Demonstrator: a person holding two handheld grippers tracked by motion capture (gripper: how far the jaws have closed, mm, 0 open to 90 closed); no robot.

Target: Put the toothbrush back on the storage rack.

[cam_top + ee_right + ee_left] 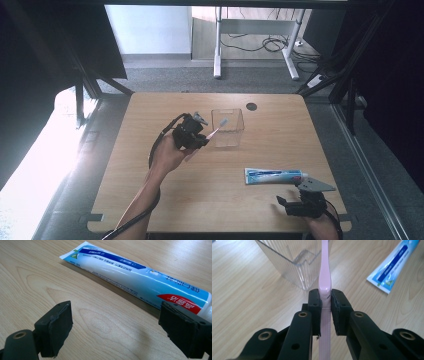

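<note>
Black jaws of the left gripper (325, 302) clamp a pink plastic toothbrush (324, 277), its head raised at the rim of a clear ribbed plastic cup (227, 127), likely not dropped in yet; the right gripper (125, 330), jaws wide apart, waits just beside a blue-and-white toothpaste tube (140, 280) lying untouched on the wooden table (200, 200)

Cup (228, 127) stands on the counter (165, 200) at frame centre, upper half. Toothbrush (215, 131) just left of it, head over the cup's rim, off the counter. Tube (275, 176) lies flat on the counter lower right of the cup, well apart from it. Round hole (251, 106) in the counter behind the cup.
</note>
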